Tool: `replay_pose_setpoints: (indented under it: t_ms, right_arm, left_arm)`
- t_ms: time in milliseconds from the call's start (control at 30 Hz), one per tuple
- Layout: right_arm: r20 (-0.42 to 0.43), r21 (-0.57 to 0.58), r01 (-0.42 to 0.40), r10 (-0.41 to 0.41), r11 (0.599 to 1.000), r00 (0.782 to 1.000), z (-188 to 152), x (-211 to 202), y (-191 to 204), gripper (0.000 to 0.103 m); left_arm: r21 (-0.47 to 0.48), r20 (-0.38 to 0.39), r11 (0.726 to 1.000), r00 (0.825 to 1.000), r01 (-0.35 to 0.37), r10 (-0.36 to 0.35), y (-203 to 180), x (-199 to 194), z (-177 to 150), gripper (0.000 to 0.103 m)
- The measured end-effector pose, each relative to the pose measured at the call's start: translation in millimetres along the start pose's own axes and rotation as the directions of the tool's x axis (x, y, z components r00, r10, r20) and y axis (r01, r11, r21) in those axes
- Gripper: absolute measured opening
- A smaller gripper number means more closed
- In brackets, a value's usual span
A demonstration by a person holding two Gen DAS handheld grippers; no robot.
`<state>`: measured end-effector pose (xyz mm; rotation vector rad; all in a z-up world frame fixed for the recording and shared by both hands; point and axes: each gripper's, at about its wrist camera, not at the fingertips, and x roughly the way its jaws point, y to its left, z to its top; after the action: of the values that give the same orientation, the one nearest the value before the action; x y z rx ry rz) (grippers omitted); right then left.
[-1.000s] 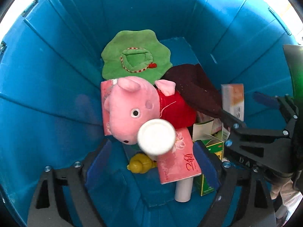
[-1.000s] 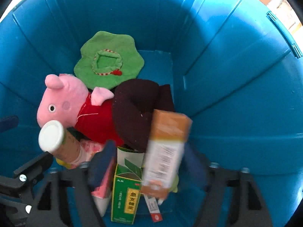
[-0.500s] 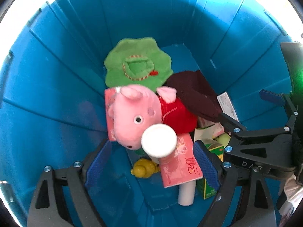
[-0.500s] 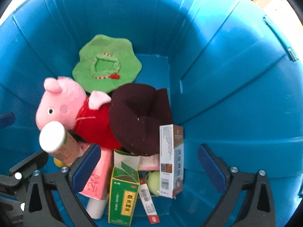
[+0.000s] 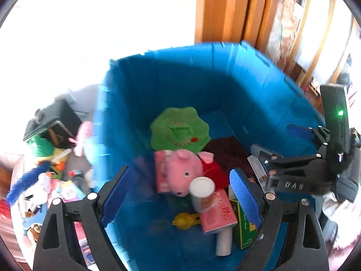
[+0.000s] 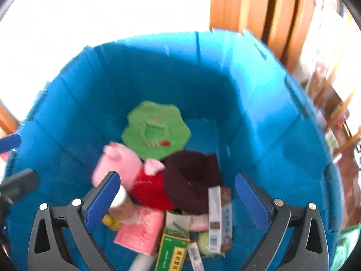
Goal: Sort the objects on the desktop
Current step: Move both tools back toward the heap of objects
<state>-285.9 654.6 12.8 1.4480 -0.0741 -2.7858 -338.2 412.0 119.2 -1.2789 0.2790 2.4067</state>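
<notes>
Wood panelling (image 5: 227, 9) behind a blue bin (image 6: 259, 103). I see both units above it. Left hand-held gripper (image 5: 180, 194): jaws wide apart, empty. Right hand-held gripper (image 6: 178, 196): jaws fully spread, empty. In bin: pink pig plush (image 5: 185, 169), green cloth (image 6: 155, 128), dark hat (image 6: 191, 176), white-capped bottle (image 5: 202, 194), assorted boxes incl. green box (image 6: 172, 250). More toys (image 5: 45, 176) lie outside bin, left side.

- Black plastic body of the other gripper (image 5: 293, 180), at the right in the left wrist view: raised letters "DAS".
- Green cardboard carton (image 6: 172, 254), near edge of the blue bin: yellow panel with dark characters, too blurred to read.
- Pink flat packet (image 5: 217, 212): red handwritten-style marks, illegible.
- Narrow white box (image 6: 218, 216): barcode, digits unreadable.
</notes>
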Motion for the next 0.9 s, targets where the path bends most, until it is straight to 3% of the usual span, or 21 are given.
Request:
replay_pose_setpoints:
  t_ms: [133, 233, 400, 567, 800, 900]
  right_arm:
    - [0.098, -0.039, 0.01, -0.006, 0.999, 0.995, 2.2, -31.2, 17.4, 0.103]
    - [0.17, -0.071, -0.019, 0.031, 0.997, 0.985, 2.7, -63.1, 38.2, 0.103]
    - [0.26, -0.13, -0.091, 0.123, 0.987, 0.958, -5.2, -118.0, 90.6, 0.103]
    - [0.311, -0.191, -0.209, 0.261, 0.959, 0.914, -29.9, -152.9, 154.5, 0.103]
    - [0.34, -0.247, -0.324, 0.395, 0.913, 0.853, -80.2, -160.9, 249.4, 0.103]
    - [0.368, -0.279, -0.364, 0.449, 0.889, 0.815, -99.9, -158.8, 283.5, 0.103]
  left_arm:
    - [-0.045, 0.096, 0.999, 0.995, -0.025, 0.029, 41.4, -51.5, -13.3, 0.088]
    - [-0.086, 0.154, 0.993, 0.984, -0.079, 0.091, 75.0, -80.8, -34.3, 0.088]
    - [-0.205, 0.208, 0.97, 0.962, -0.131, 0.174, 137.2, -107.2, -91.3, 0.088]
    - [-0.339, 0.206, 0.932, 0.956, -0.132, 0.21, 202.2, -117.5, -159.6, 0.088]
    - [-0.435, 0.152, 0.867, 0.929, -0.243, 0.336, 252.4, -108.0, -257.3, 0.088]
    - [-0.444, 0.1, 0.857, 0.935, -0.263, 0.339, 267.0, -91.4, -290.9, 0.088]
